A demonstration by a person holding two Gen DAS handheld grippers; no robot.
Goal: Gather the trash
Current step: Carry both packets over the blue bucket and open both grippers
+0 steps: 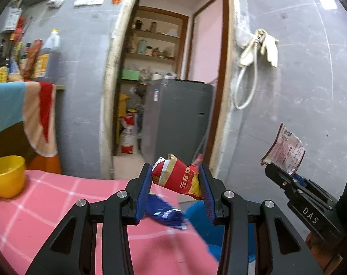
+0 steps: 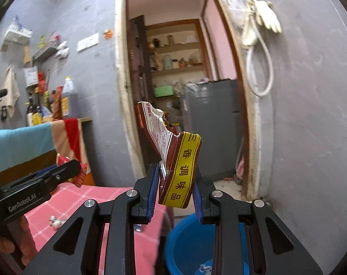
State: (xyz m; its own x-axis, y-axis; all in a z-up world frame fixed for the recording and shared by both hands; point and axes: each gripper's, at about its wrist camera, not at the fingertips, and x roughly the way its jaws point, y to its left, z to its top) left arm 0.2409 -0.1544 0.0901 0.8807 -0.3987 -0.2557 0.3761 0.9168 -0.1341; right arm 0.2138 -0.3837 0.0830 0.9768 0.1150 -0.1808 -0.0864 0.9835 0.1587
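Gripping a red snack packet [image 1: 177, 176], the left tool [image 1: 177, 183] matches the right tool [image 2: 173, 188], clamped on a torn seasoning wrapper [image 2: 178, 171].

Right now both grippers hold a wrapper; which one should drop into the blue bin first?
Probably the right. The right gripper holds the torn yellow-and-brown packet with the blue bin open just below its fingers. The left gripper, holding the red packet, sits more over the pink tablecloth.

Left wrist view: sits close behind left tool [image 1: 177, 183], facing doorway [image 1: 171, 68] over bench [image 1: 36, 206]. Right wrist view: same heading from right tool [image 2: 174, 190], set further right. Shared: doorway [image 2: 180, 68], bench [image 2: 82, 201], bin [image 2: 187, 240], each other's tool.
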